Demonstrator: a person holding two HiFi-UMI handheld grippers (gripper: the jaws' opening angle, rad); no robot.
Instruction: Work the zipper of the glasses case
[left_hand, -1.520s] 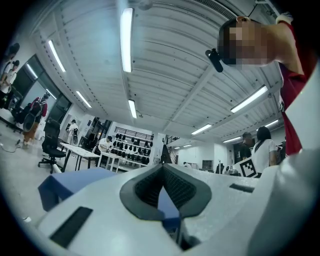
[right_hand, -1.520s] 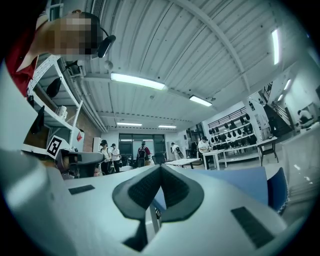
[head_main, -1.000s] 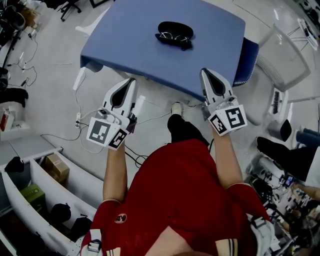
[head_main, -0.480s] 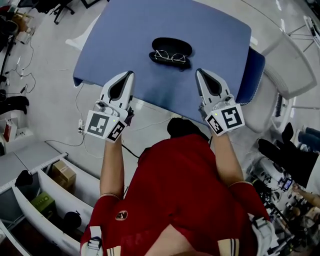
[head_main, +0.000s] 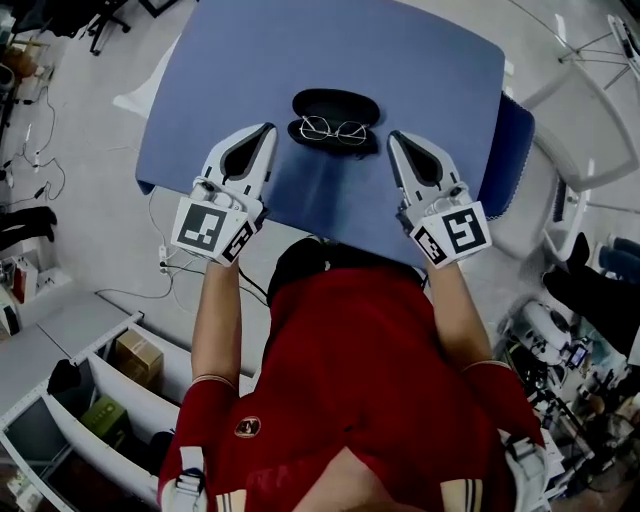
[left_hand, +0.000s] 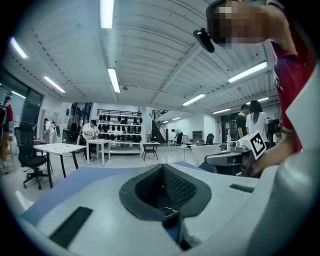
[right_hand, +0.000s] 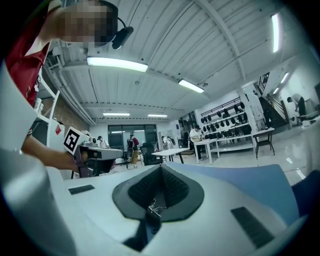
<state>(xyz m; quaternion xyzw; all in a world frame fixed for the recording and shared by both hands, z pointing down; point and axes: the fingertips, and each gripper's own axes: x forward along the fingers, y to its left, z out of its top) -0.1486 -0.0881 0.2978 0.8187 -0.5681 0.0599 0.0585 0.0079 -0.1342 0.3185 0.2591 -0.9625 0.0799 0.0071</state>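
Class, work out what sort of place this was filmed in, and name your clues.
Probably a large open lab or workshop hall: white worktables standing apart on a bare floor, an office chair, and long strip lights on a high ceiling.

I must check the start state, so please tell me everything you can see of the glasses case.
The glasses case is black and oval. It lies open on the blue table, lid half farther from the person, thin wire-framed glasses resting in the nearer half. The left gripper and right gripper flank it without touching. Its zipper is too small to make out.
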